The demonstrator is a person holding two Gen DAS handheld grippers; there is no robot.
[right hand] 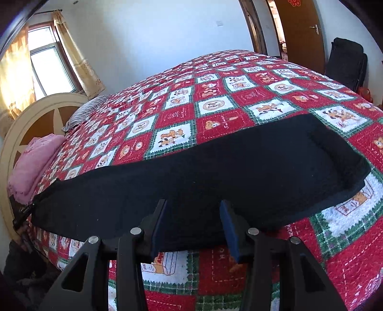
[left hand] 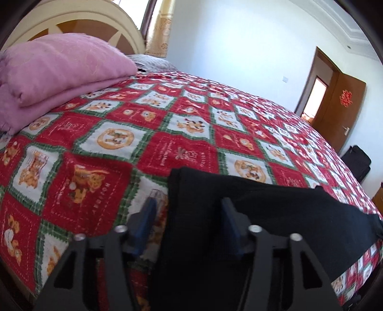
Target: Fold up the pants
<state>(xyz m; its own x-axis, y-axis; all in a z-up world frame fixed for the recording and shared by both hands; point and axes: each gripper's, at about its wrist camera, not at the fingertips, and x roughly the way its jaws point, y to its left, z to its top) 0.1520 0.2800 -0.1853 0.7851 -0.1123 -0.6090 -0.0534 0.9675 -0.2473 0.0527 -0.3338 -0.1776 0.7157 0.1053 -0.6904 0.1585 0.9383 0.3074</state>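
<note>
Left claw standing apart over the near end of the black pants, gripping nothing, right claw also spread – hovering at the pants' near edge, pants lying flat along the bed's patterned quilt, pink blanket sitting folded by the headboard.

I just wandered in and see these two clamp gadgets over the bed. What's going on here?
A person is folding black pants on a bed with a red patterned quilt, using a hand-held gripper in each hand. The pants lie flat in a long strip near the bed's edge. The left gripper is at one end, its jaws apart around that end's edge; the right gripper is at the middle of the near edge, jaws apart. Neither pinches the cloth. A folded pink blanket sits by the headboard.
</note>
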